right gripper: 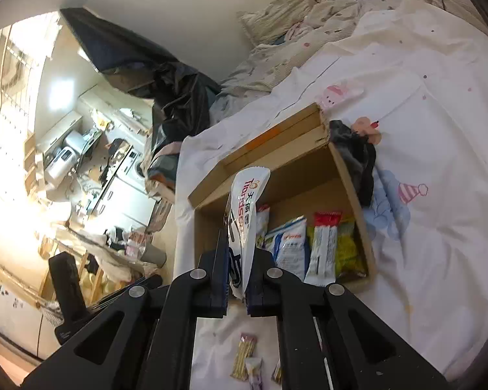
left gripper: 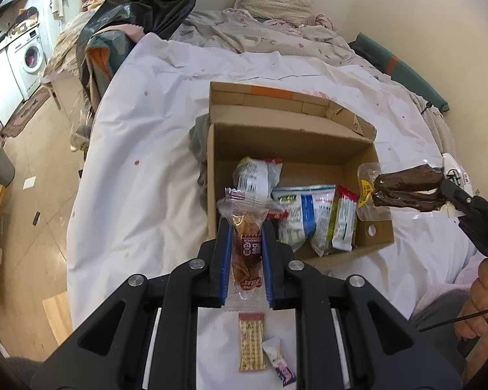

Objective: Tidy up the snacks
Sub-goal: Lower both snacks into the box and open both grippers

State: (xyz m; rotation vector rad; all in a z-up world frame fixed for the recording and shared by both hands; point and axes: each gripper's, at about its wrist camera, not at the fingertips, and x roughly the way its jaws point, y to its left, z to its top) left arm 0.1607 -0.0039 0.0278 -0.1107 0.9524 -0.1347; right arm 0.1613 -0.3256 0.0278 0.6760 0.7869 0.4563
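An open cardboard box stands on the white bed sheet, with several snack packets upright along its near side. My left gripper is shut on a clear packet of red-brown snack, held above the box's near left corner. My right gripper is shut on a wrapped chocolate sandwich cake, held over the box's right edge. In the right wrist view that cake shows as a white printed wrapper.
A yellow snack bar and a small white-purple packet lie on the sheet below the grippers. Dark cloth lies against the box. A black bag, pillow and a hand are around.
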